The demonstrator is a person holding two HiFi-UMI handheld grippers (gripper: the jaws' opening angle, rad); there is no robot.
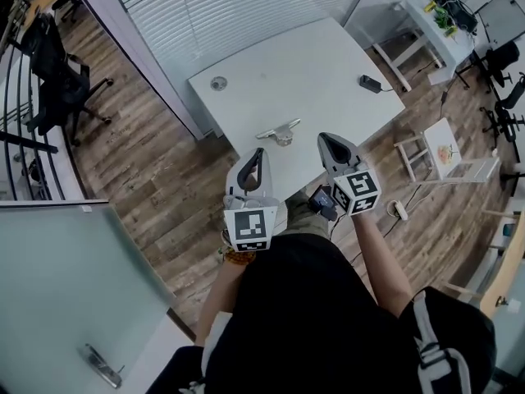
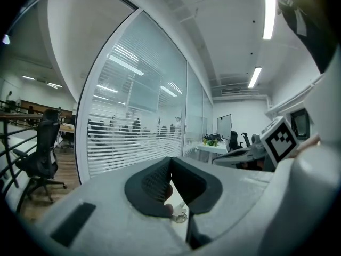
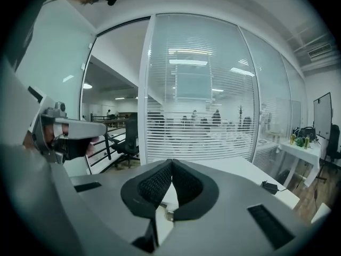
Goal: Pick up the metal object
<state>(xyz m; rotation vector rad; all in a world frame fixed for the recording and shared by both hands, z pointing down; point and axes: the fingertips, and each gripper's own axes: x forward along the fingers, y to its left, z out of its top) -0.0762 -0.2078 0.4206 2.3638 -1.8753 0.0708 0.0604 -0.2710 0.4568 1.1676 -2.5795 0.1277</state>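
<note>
The metal object (image 1: pixel 280 130), a silvery handle-like piece, lies on the white table (image 1: pixel 312 64) near its front edge. Both grippers hover just short of that edge, pointing at the piece. My left gripper (image 1: pixel 258 153) is below and left of it, and my right gripper (image 1: pixel 326 139) is to its right. In the left gripper view the left gripper (image 2: pixel 170 161) has its dark pads pressed together, and part of the metal object (image 2: pixel 180 215) shows beneath them. The right gripper (image 3: pixel 171 164) is likewise shut and empty, with a bit of the metal object (image 3: pixel 167 214) visible below the pads.
A black power adapter (image 1: pixel 370 83) and a round cable grommet (image 1: pixel 218 82) are on the table. A slatted glass wall runs behind it. An office chair (image 1: pixel 57 68) stands at the left, white stools (image 1: pixel 447 150) at the right, and a glass door with a handle (image 1: pixel 100 366) at the lower left.
</note>
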